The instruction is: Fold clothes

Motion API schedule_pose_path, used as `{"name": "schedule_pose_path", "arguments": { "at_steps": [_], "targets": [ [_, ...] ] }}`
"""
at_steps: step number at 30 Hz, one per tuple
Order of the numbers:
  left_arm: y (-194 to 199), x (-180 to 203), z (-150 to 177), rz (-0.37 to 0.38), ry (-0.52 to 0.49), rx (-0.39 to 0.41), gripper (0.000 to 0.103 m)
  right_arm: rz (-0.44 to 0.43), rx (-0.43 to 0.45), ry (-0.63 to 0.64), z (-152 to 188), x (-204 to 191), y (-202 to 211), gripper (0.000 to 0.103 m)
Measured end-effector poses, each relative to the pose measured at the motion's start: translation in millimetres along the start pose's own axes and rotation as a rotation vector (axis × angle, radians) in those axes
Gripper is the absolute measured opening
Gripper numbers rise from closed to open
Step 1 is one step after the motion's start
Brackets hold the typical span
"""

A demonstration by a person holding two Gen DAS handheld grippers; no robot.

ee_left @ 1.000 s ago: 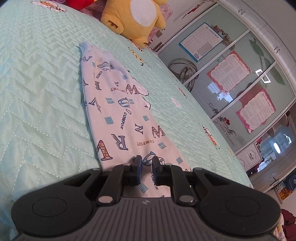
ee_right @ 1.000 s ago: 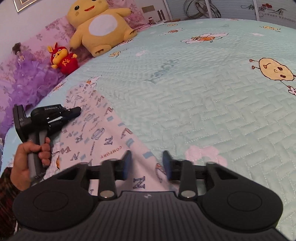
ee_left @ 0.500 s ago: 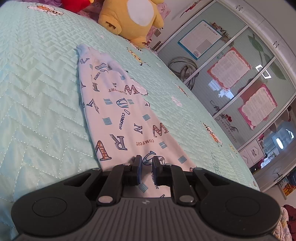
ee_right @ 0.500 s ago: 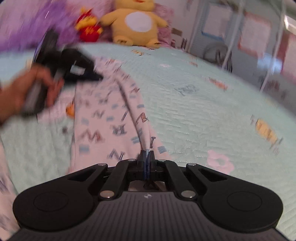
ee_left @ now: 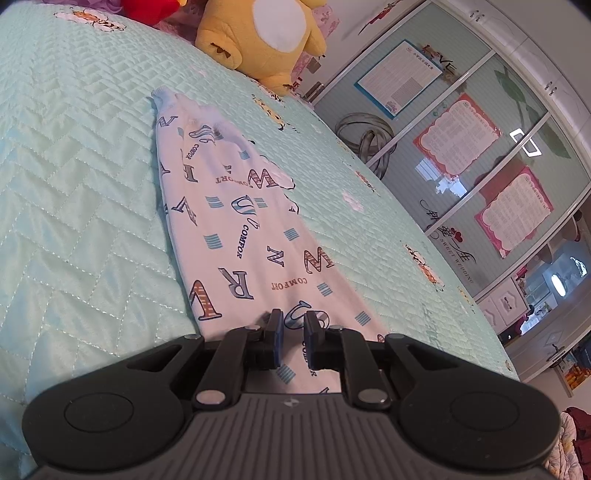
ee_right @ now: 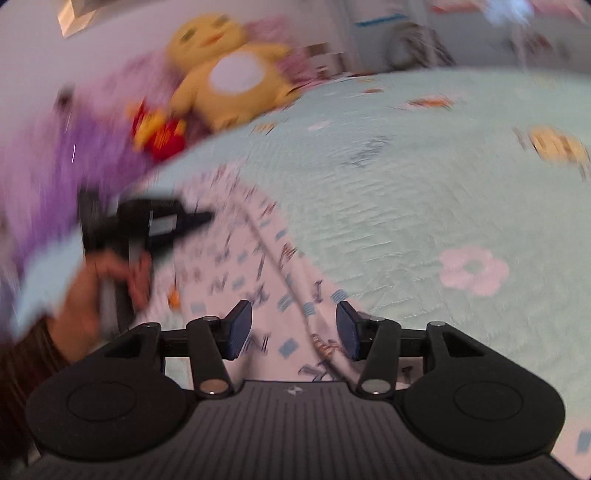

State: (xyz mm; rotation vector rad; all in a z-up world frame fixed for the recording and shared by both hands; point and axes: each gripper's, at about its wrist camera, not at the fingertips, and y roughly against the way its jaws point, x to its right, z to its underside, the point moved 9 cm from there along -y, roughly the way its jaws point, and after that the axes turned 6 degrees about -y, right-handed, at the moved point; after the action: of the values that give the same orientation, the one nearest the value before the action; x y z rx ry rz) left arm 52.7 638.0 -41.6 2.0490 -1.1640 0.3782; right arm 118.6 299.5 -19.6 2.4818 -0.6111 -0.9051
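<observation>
A white garment (ee_left: 240, 221) printed with blue and brown letters lies stretched lengthwise on the mint quilted bedspread (ee_left: 74, 184). My left gripper (ee_left: 293, 332) rests low over its near end, the jaws a narrow gap apart; the flat cloth shows through the gap, unpinched. In the blurred right wrist view, my right gripper (ee_right: 293, 328) is over the garment (ee_right: 258, 280), and its jaws are opening. A raised fold runs between the pads, which do not press on it. At the left of that view a hand (ee_right: 107, 280) holds the left gripper (ee_right: 199, 219) over the cloth.
A yellow plush toy (ee_left: 266, 33) and a red one (ee_right: 159, 133) sit at the head of the bed by purple fabric. A wardrobe with glass sliding doors (ee_left: 461, 147) stands beyond the bed's far side. Bedspread extends to the right of the garment.
The right jaws closed fully half a second ago and now stand wide apart over the fold. The right view has swung and blurred. The left gripper has stayed where it was.
</observation>
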Motion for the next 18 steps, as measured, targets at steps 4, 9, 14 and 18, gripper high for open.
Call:
{"name": "schedule_pose_path", "arguments": {
  "at_steps": [4, 9, 14, 18],
  "targets": [
    [0, 0, 0, 0.000, 0.001, 0.000, 0.015, -0.034, 0.078, -0.243, -13, 34, 10, 0.047],
    [0, 0, 0, 0.004, 0.003, 0.004, 0.015, 0.038, 0.051, -0.135, -9, 31, 6, 0.022],
    [1, 1, 1, 0.002, 0.003, 0.004, 0.015, 0.058, 0.016, 0.033, 0, 4, -1, 0.022],
    [2, 2, 2, -0.001, -0.001, 0.004, 0.015, 0.090, -0.022, 0.114, 4, -4, -13, 0.019]
  ]
}}
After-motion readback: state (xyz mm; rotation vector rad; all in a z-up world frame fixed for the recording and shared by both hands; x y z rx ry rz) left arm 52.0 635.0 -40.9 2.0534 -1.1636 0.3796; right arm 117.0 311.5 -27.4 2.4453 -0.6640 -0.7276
